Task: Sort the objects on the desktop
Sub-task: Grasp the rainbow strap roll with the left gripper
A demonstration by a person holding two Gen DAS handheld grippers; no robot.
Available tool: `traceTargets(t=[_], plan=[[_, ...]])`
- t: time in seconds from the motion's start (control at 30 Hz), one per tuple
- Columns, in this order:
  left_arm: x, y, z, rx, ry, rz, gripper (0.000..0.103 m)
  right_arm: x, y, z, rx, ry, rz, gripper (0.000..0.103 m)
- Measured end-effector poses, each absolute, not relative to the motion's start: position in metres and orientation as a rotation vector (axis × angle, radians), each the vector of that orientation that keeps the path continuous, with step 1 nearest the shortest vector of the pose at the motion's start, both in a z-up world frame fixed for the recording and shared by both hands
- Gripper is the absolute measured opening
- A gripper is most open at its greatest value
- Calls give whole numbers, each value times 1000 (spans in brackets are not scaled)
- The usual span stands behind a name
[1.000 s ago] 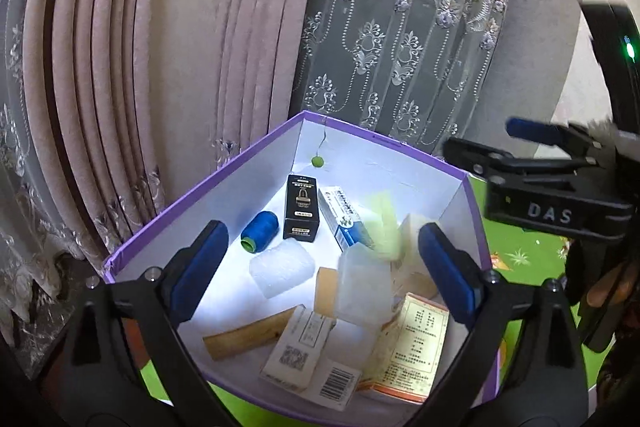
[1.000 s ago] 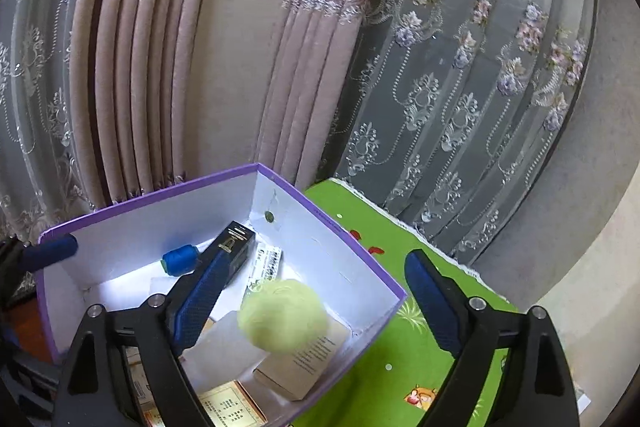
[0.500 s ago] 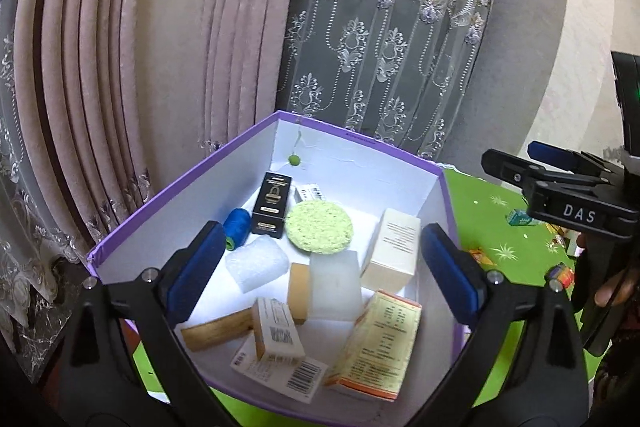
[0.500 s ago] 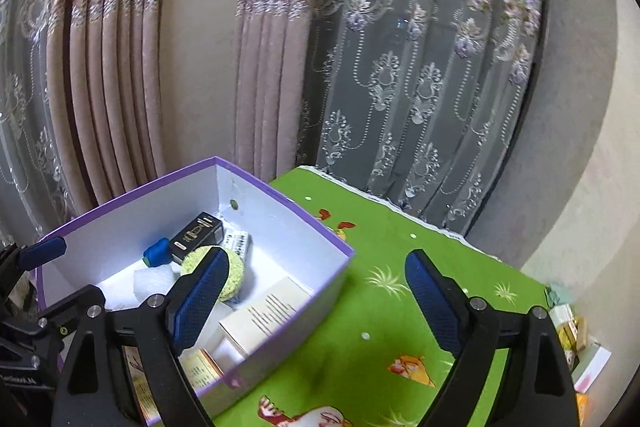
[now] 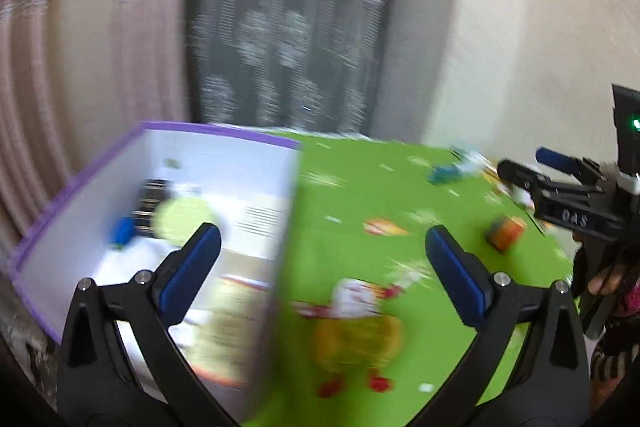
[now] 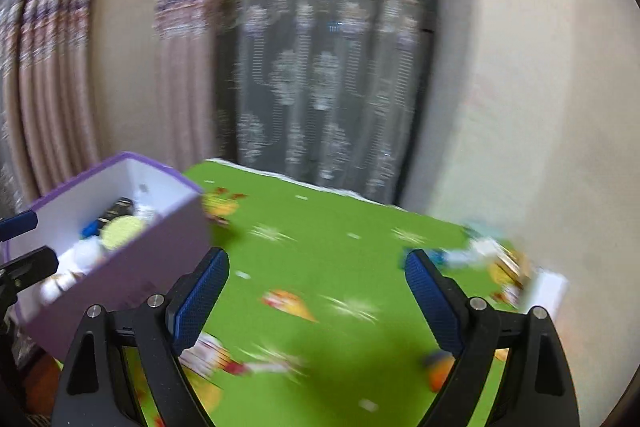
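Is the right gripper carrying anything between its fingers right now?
No. The right gripper is open, and only the green tablecloth shows between its blue fingers.

A glossy green printed tablecloth with cartoon figures covers the table, its sheen suggesting plastic or oilcloth. The storage box looks like matt card, purple outside and plain white inside. Within it, a pale green round pad appears spongy and rough, though blur hides finer detail. The right gripper has matt black plastic arms, bright metal screw heads and blue fingers with a ribbed, rubbery texture; the left gripper is built the same way, its blue pads smoother in the blur. Behind hang sheer embroidered lace curtain and heavier pink woven drapes, beside a matt painted wall.
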State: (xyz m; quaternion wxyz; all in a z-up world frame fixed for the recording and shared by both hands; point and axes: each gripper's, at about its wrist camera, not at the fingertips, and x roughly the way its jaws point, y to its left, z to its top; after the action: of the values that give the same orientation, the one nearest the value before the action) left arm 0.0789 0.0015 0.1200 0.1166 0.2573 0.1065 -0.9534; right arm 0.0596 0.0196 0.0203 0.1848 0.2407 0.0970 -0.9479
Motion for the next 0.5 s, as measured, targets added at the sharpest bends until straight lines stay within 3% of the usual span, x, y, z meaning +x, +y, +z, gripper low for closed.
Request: traceTargets(t=[0.27, 0.5], plan=[[-13, 106, 58, 1182, 229, -2987, 102, 57, 175, -16, 864, 58, -2880, 90], [-76, 173, 26, 1342, 156, -3027, 102, 45, 244, -51, 1035, -119, -2941, 90]])
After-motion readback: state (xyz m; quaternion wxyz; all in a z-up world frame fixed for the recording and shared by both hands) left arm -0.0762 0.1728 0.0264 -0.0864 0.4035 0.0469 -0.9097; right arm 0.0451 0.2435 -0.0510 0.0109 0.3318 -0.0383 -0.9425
